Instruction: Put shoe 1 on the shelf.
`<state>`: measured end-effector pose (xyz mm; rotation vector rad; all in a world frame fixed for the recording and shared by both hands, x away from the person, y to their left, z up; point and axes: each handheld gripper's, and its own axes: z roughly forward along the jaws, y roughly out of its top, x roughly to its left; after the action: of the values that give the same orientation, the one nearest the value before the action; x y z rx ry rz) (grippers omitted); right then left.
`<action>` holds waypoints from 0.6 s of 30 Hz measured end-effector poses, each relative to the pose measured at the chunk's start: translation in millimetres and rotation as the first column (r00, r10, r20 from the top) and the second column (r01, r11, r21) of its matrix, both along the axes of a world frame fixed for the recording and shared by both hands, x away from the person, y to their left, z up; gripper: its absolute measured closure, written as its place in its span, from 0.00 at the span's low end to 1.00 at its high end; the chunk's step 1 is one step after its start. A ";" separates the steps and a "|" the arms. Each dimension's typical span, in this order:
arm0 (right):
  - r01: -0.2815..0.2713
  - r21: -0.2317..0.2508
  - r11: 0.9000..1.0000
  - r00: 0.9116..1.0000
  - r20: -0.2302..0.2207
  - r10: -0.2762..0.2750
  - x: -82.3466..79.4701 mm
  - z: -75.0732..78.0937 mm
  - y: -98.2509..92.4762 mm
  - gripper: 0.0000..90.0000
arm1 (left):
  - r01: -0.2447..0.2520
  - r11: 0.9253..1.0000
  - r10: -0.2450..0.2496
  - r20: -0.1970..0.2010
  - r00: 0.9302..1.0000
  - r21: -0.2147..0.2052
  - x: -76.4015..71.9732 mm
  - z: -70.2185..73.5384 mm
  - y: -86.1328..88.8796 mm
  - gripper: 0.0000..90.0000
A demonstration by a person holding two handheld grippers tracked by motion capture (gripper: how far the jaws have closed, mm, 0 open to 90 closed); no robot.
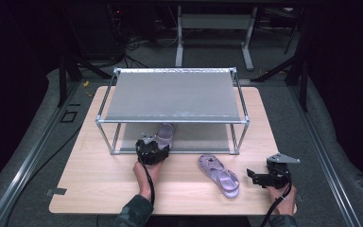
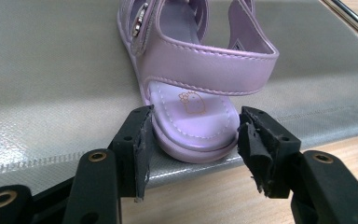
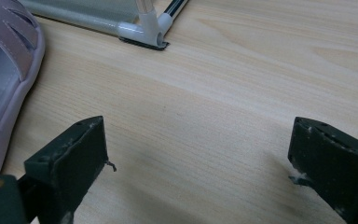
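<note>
Left fingers [image 2: 192, 140] straddle sandal [image 2: 193, 84] heel on rack's [image 2: 51, 93] lower shelf, left pad touching, right just clear. I judge sandal light, soft-strapped; grip stiff sole edges. Right fingers [image 3: 198, 168] spread, empty.

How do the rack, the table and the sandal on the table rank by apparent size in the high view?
1. Table: largest.
2. Rack: smaller, though it stands on the table and its top shelf is nearer the camera.
3. Sandal: clearly smallest.

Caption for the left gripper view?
Left claw straddling the heel of a lilac sandal on the rack's grey lower shelf.
</note>
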<state>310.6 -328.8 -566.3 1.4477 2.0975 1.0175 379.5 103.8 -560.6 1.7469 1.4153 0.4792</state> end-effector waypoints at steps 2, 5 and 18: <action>0.002 0.001 1.000 1.000 -0.001 -0.002 0.2 -0.1 0.1 0.05 | 0.001 1.000 -0.001 -0.001 1.000 0.002 0.0 1.1 -0.3 0.51; 0.006 0.006 1.000 1.000 0.010 -0.006 0.5 -0.9 0.4 0.04 | 0.009 1.000 -0.009 -0.002 1.000 0.003 0.1 2.4 -0.9 0.52; 0.015 0.009 1.000 1.000 0.006 -0.015 0.0 -0.1 -1.0 0.05 | 0.037 0.996 -0.040 0.030 0.999 0.079 -14.6 22.3 8.0 0.22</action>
<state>310.6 -329.8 -566.4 1.4608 2.0766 1.0262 364.9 111.8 -538.3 1.8177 1.3546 0.5460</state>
